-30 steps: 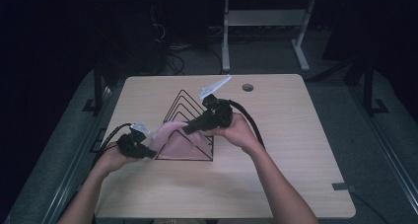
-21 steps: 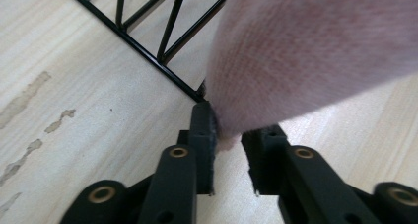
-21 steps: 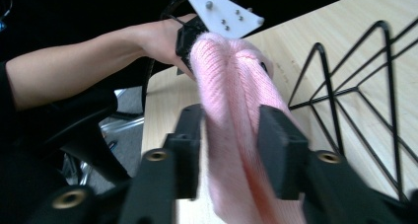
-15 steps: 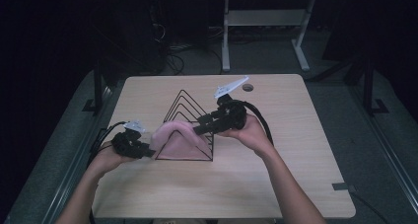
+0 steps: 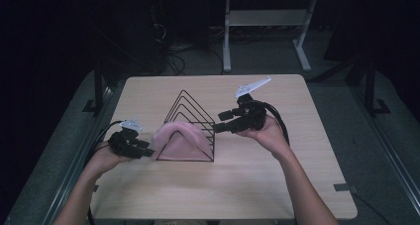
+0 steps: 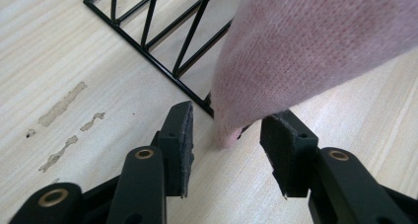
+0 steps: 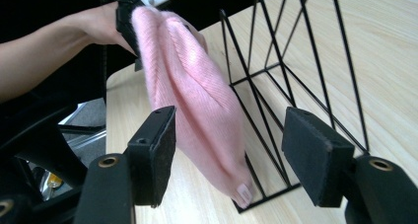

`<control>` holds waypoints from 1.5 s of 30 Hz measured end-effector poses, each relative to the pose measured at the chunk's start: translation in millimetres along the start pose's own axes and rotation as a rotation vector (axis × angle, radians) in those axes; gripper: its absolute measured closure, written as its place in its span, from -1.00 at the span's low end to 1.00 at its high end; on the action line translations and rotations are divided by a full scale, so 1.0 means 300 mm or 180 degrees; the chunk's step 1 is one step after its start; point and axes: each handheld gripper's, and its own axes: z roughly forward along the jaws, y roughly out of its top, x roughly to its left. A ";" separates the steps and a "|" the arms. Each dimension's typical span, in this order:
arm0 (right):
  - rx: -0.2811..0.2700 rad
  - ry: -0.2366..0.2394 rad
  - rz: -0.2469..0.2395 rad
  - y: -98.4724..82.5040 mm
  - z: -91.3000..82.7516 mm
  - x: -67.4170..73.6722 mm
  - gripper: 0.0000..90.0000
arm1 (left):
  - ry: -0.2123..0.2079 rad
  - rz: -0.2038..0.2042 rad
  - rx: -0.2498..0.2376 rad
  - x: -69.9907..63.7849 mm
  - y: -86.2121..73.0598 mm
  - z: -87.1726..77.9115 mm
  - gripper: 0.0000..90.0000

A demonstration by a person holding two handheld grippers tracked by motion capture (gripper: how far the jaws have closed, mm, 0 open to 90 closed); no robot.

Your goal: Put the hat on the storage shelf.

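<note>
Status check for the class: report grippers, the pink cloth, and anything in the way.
Left gripper and right gripper: jaws just opened, pads off. Pink cloth draped over the wire rack. Nothing in the way.

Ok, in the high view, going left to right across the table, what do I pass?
Left tool → pink knitted cloth draped over the near end of the black wire rack → right tool, all on the wooden table.
</note>
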 end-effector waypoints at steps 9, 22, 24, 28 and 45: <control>0.0028 -0.0061 0.0049 -0.023 -0.019 -0.017 -0.17 | -0.0016 -0.0017 -0.0016 0.001 -0.007 -0.008 0.19; -0.0011 -0.0261 0.0185 -0.088 -0.087 -0.050 -0.25 | 0.0010 -0.0120 -0.0104 0.004 -0.012 -0.028 -0.03; -0.0007 -0.0283 0.0184 -0.101 -0.097 -0.056 -0.26 | 0.0021 -0.0104 -0.0102 0.004 -0.014 -0.030 -0.07; -0.0006 -0.0312 0.0239 -0.123 -0.109 -0.061 -0.27 | 0.0030 -0.0084 -0.0084 0.003 -0.018 -0.033 -0.12; -0.0047 -0.0462 0.0499 -0.257 -0.178 -0.092 -0.33 | 0.0045 -0.0146 -0.0104 -0.007 -0.035 -0.030 -0.16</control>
